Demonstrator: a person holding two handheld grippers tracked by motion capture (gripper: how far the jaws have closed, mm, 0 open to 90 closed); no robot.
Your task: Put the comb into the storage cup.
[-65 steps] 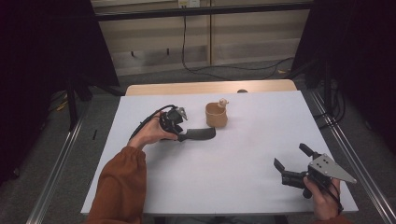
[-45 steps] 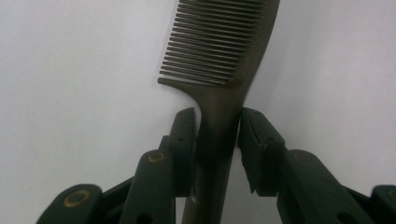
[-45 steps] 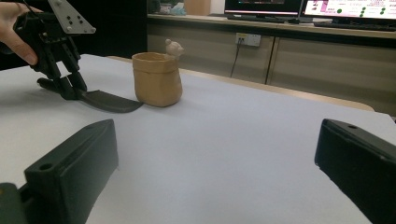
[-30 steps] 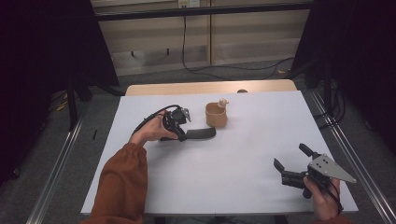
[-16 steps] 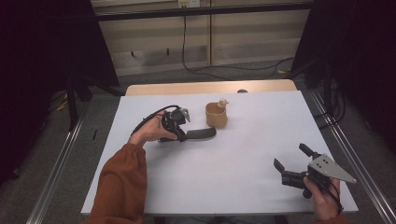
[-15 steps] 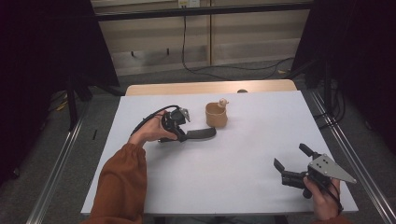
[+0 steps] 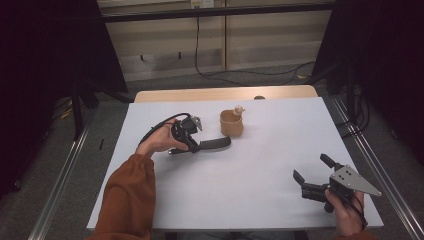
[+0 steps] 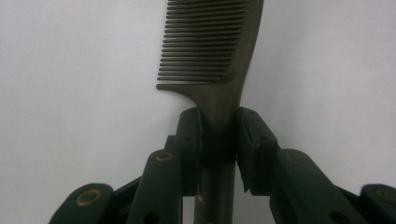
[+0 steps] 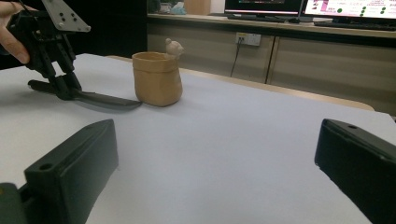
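The left gripper (image 7: 196, 145) has its jaws clamped on the neck of a dark comb (image 8: 212, 51), right where the handle meets the teeth, and the comb is lying flat on the white table (image 7: 260, 200) with its toothed end pointing toward a small tan cup (image 7: 232, 123). From the left gripper view the pads sit on both sides of the handle, though it's a narrow hold on a thin, smooth piece, so the comb could likely pivot or droop once it's lifted, since most of its length hangs out beyond the jaws. Probably the bigger worry is the cup: in the right gripper view the comb's tip (image 9: 112, 101) ends just beside the cup (image 9: 156, 78), so a forward nudge or a sweeping lift could bump it and tip it over, and it looks light, with a little bear figure (image 9: 174, 47) on the rim making it a bit top-heavy on that side. If the comb is meant to go in that cup, the flat, level angle it's held at would need a fair bit of wrist turn, and that's when a slip seems most likely. The right gripper (image 7: 315, 172) hangs near the table's front right corner with its jaws spread wide and nothing between them, well apart from everything. The gripper's own cable (image 7: 157, 127) loops behind the left hand (image 7: 159, 142).
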